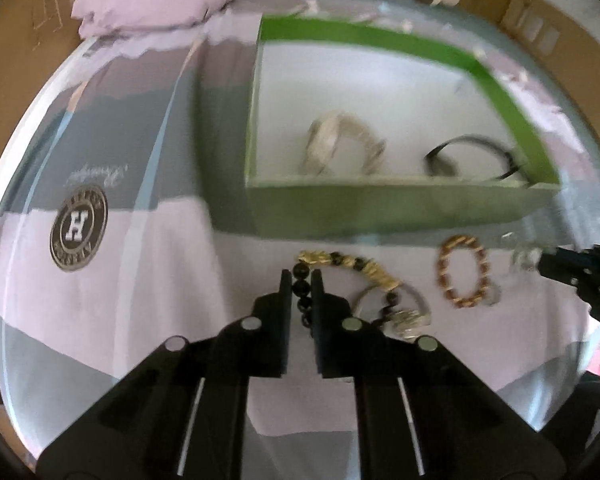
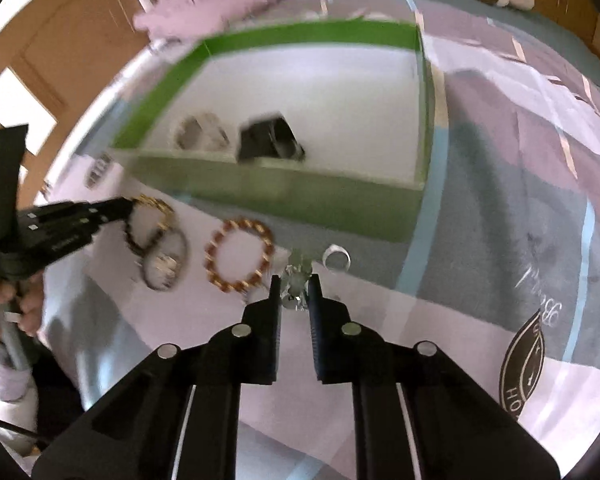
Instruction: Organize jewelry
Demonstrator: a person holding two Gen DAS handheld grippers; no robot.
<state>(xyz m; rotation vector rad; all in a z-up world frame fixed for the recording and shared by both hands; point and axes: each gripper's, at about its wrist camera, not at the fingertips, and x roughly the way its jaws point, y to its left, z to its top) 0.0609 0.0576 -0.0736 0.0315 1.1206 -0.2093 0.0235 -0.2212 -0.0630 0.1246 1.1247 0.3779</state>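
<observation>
Counting from the left: left hand-held gripper (image 1: 301,280) pinches one black-and-gold beaded bracelet (image 1: 352,270) on the bedspread; one amber beaded bracelet (image 2: 239,255) lies beside; right hand-held gripper (image 2: 294,284) pinches one clear crystal piece (image 2: 296,280). One green-walled open box (image 1: 380,208) behind holds two items.
</observation>
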